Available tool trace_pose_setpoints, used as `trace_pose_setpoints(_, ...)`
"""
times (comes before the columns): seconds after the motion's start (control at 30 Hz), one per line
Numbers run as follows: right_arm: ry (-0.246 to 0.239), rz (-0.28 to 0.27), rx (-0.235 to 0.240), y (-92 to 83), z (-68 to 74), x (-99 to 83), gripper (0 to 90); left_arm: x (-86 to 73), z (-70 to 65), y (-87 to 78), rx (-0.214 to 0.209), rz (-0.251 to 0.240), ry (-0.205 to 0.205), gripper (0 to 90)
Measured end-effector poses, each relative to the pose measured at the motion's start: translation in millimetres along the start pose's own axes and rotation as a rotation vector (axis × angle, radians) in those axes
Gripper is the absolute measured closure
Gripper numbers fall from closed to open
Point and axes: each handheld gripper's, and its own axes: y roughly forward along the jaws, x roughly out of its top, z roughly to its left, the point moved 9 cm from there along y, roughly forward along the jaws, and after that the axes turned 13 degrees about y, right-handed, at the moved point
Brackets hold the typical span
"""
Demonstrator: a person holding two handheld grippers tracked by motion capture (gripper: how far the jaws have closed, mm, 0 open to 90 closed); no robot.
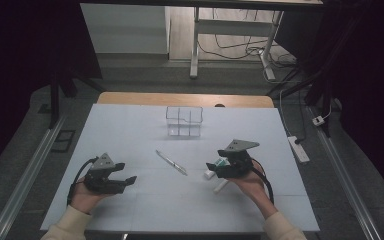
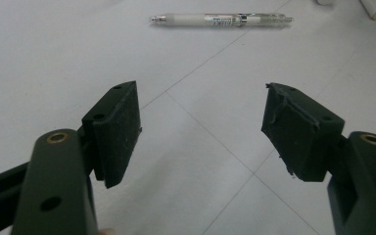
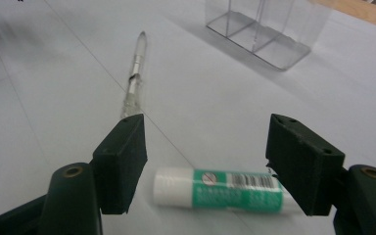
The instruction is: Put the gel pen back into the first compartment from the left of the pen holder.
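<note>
A clear pen [image 1: 171,162] lies slantwise on the white table, between my two grippers. In the left gripper view the pen [image 2: 220,19] lies crosswise well beyond my left gripper [image 2: 200,129], which is open and empty. My left gripper [image 1: 127,172] rests low at the front left. A green-and-white glue stick [image 3: 225,190] lies on the table under my right gripper [image 3: 205,156]. The jaws stand open on either side of it without pressing, and the right jaw hides its far end. My right gripper [image 1: 212,166] points left at the front right. The pen [image 3: 134,81] runs away ahead of it.
A clear compartmented box [image 1: 184,121] stands upright at the middle back of the white table [image 1: 130,130]; the right gripper view has the box [image 3: 267,29] at the upper right. A small white cylinder [image 1: 221,186] lies by the right hand. A power strip [image 1: 298,148] lies off the right edge.
</note>
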Motion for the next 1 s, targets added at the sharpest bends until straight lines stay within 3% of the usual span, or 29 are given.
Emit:
trace_pose_setpoints(0.53, -0.003, 0.036, 0.057, 39.2, 24.7, 17.0, 30.9, -0.8, -2.0, 1.8, -0.006, 0.005, 0.008, 30.2)
trace_pose_setpoints(1.0, -0.009, 0.055, 0.082, 59.8, 36.7, 25.5, 31.1, -0.2, -3.1, 1.7, -0.006, 0.007, 0.010, 30.2)
